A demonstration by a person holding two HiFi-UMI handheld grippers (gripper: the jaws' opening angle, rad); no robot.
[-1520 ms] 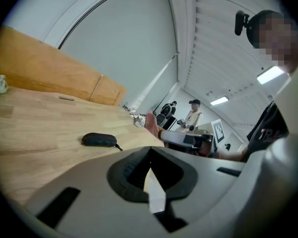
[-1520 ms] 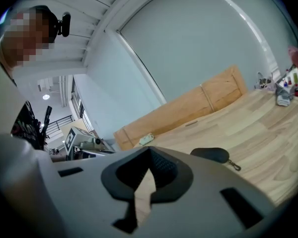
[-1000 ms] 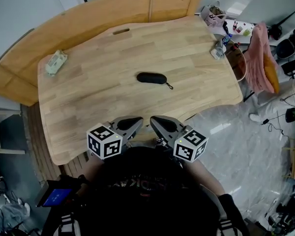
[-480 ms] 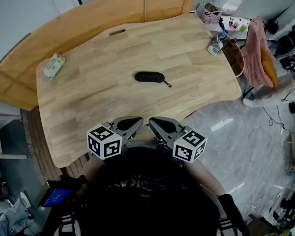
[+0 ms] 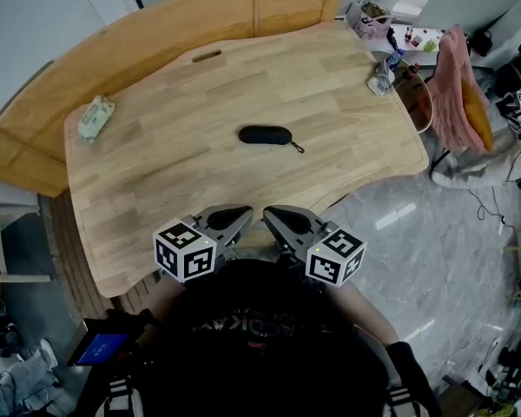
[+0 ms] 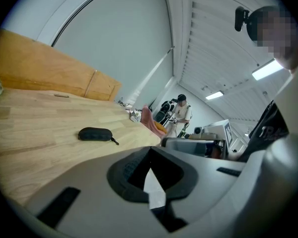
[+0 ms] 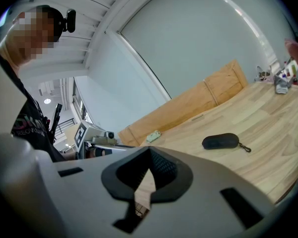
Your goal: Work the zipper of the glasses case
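Note:
A black oval glasses case point(image 5: 266, 135) lies flat in the middle of the wooden table point(image 5: 182, 172), its zipper pull and small loop trailing off its right end. It also shows in the left gripper view as the case point(image 6: 95, 134) and in the right gripper view as the case point(image 7: 220, 142). My left gripper point(image 5: 245, 218) and right gripper point(image 5: 270, 216) hang side by side just off the table's near edge, close to the person's chest. Both are shut with nothing between the jaws, and both are well short of the case.
A small pale green cloth point(image 5: 96, 116) lies near the table's left edge. Bottles and clutter point(image 5: 382, 81) crowd the far right corner, beside a chair draped in pink fabric point(image 5: 456, 94). A raised wooden panel point(image 5: 156, 24) borders the back.
Only the head view has shifted slightly; both grippers stay where they were and the case has not moved.

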